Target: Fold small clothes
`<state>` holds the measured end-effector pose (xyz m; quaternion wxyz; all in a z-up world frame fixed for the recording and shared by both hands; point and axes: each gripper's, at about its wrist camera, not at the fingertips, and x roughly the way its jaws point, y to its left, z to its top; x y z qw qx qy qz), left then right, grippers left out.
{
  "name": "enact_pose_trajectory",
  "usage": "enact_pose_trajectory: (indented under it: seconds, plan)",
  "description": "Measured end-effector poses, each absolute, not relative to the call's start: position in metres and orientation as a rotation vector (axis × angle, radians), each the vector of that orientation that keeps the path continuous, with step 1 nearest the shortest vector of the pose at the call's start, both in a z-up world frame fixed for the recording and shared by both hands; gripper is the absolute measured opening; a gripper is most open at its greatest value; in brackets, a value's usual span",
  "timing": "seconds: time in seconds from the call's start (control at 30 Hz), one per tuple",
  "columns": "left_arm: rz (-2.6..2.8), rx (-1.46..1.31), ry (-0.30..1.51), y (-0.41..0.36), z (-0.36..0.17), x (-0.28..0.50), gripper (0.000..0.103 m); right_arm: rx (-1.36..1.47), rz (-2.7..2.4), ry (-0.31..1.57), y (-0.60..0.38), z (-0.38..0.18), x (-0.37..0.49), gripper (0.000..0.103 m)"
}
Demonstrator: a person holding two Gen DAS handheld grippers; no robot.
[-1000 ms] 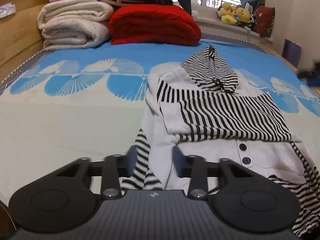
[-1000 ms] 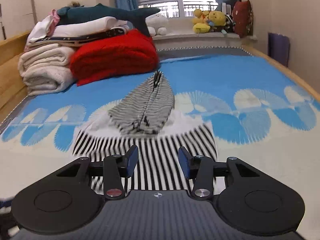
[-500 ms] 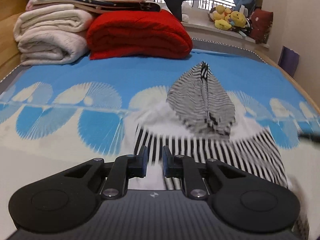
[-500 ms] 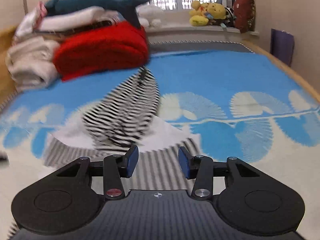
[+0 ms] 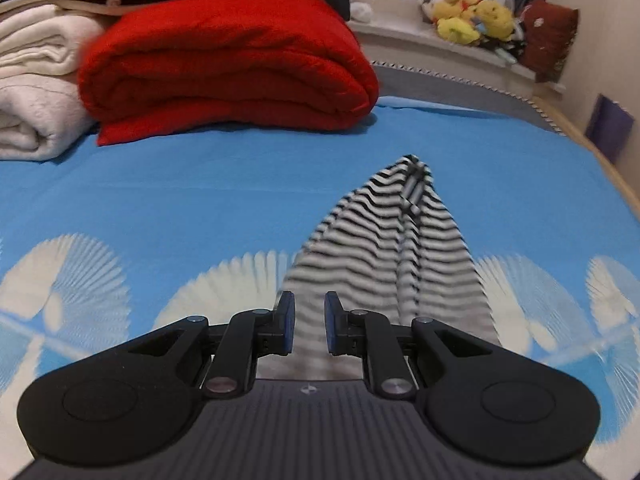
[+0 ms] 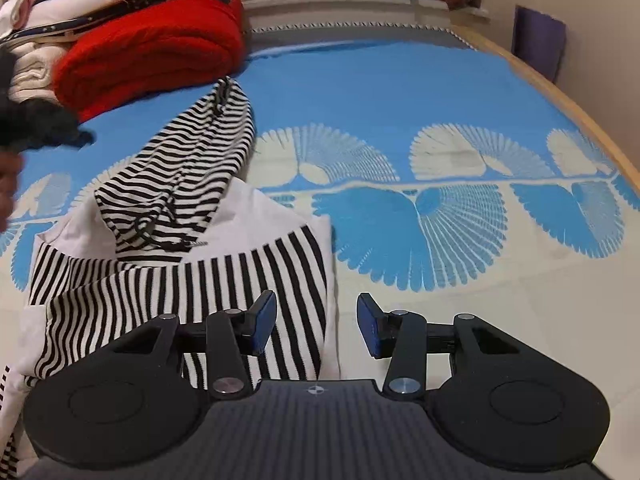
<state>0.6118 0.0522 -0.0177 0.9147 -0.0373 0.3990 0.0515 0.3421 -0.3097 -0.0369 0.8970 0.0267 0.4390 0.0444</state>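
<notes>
Folding hooded top on bed: left gripper carrying a fold toward the hood, right gripper free.

Left wrist view: left gripper (image 5: pixel 308 328) fingers narrow, small gap, striped fabric of the hooded top (image 5: pixel 396 256) showing between and behind them; can't tell if they actually pinch it. Hood points away toward the red blanket (image 5: pixel 228 68), so this looks like hem-to-hood travel. Versus 1.0 s ago: fingers were wider over the white body and buttons; view now sits further up, hood fills centre, blurred.
Right wrist view: right gripper (image 6: pixel 316 324) fingers wide, nothing between, hovering over the top's right edge, probably ready to pin or smooth. Top (image 6: pixel 180 248) lies on the bed (image 6: pixel 400 92), sleeves folded across. Versus 1.0 s ago: gripper sits further right of the garment, gap unchanged.
</notes>
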Motion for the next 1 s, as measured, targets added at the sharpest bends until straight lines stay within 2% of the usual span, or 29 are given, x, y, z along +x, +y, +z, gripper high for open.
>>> enact_pose_trajectory:
  seconds: [0.07,0.17,0.23,0.3,0.6,0.67,0.73,0.77,0.87,1.0]
  plan:
    - [0.123,-0.096,0.835,0.049,-0.032,0.645,0.019,0.066,0.089,0.919,-0.311,-0.040,0.345,0.046]
    - [0.116,-0.123,0.867,0.042,-0.051,0.691,0.038,0.063,0.093,0.934,-0.308,-0.044,0.347,0.046]
    - [0.108,-0.110,0.879,0.035,-0.062,0.718,0.056,0.057,0.100,0.947,-0.305,-0.047,0.348,0.046]
    - [0.112,-0.076,0.873,0.030,-0.072,0.736,0.063,0.051,0.105,0.954,-0.302,-0.049,0.348,0.047]
    - [0.143,-0.072,0.920,0.026,-0.100,0.789,0.063,0.020,0.097,0.971,-0.290,-0.057,0.353,0.047]
    - [0.123,-0.067,0.924,0.026,-0.104,0.789,0.060,0.015,0.088,0.970,-0.290,-0.058,0.354,0.047]
    - [0.069,-0.057,0.941,0.024,-0.108,0.787,0.017,0.024,0.078,0.969,-0.293,-0.058,0.354,0.047]
    - [0.048,-0.041,0.963,0.022,-0.109,0.787,0.003,0.025,0.074,0.968,-0.294,-0.058,0.353,0.047]
    - [-0.007,-0.014,0.908,0.019,-0.094,0.769,0.002,0.014,0.069,0.967,-0.295,-0.058,0.353,0.047]
    - [-0.113,0.073,0.786,0.008,-0.048,0.713,0.002,0.033,0.053,0.950,-0.300,-0.054,0.354,0.047]
